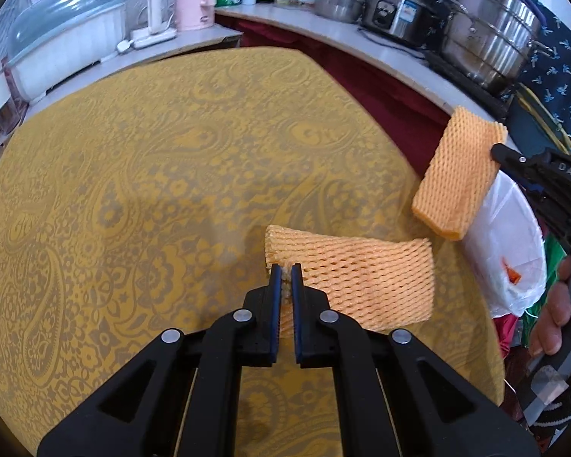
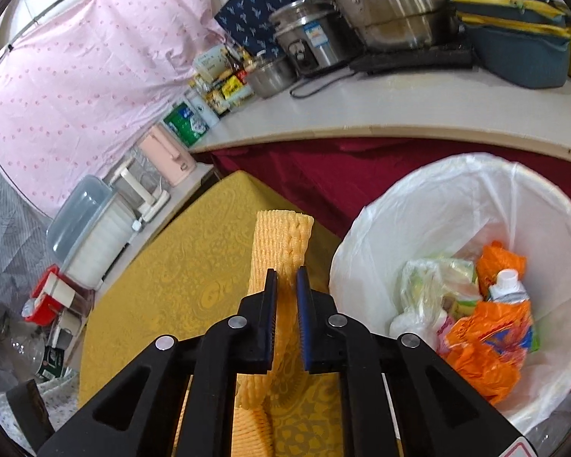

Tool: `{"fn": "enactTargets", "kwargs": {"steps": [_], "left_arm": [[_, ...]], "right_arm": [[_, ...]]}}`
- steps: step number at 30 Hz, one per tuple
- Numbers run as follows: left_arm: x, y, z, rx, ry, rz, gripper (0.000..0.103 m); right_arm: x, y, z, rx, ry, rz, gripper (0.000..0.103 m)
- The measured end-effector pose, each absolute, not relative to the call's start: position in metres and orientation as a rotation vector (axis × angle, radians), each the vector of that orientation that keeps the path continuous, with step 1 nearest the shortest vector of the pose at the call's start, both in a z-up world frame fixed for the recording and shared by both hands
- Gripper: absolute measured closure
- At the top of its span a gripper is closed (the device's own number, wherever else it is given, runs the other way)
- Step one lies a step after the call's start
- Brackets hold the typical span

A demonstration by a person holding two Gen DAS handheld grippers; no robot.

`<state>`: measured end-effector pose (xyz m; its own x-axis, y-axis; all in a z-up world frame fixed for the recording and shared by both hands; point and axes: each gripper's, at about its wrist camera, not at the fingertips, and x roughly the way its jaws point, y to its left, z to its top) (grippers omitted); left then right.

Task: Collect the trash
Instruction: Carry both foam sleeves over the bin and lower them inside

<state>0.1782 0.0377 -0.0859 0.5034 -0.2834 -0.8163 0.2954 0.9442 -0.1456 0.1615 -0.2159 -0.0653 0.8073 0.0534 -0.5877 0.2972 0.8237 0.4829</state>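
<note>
Foam net sleeves, two: left gripper (image 1: 285, 270) pinches one (image 1: 354, 278) by its edge over the yellow table (image 1: 133, 190); right gripper (image 2: 285, 278) clamps the other (image 2: 281, 243) near the lined bin (image 2: 456, 190). Thin edge hold could slip, dropping foam short of the rim. Only the right view shows the bin's contents; only the left shows both sleeves

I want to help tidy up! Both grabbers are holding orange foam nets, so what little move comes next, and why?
Probably carry the right gripper sideways over the trash bin. It is shut on a foam net already lifted beside the open bin, while the left gripper's net sits farther away.
</note>
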Motion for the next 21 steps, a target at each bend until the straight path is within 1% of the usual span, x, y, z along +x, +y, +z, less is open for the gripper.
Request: {"fn": "enactTargets", "kwargs": {"steps": [10,21], "left_arm": [[0.169,-0.014,-0.032,0.018,0.873,-0.451,0.099],[0.164,-0.085,0.021,0.011,0.772,-0.572,0.099]], "right_arm": [[0.118,-0.274,-0.031,0.604,0.518,-0.250,0.093],[0.078,-0.339,-0.037,0.632,0.496,-0.379,0.093]]}}
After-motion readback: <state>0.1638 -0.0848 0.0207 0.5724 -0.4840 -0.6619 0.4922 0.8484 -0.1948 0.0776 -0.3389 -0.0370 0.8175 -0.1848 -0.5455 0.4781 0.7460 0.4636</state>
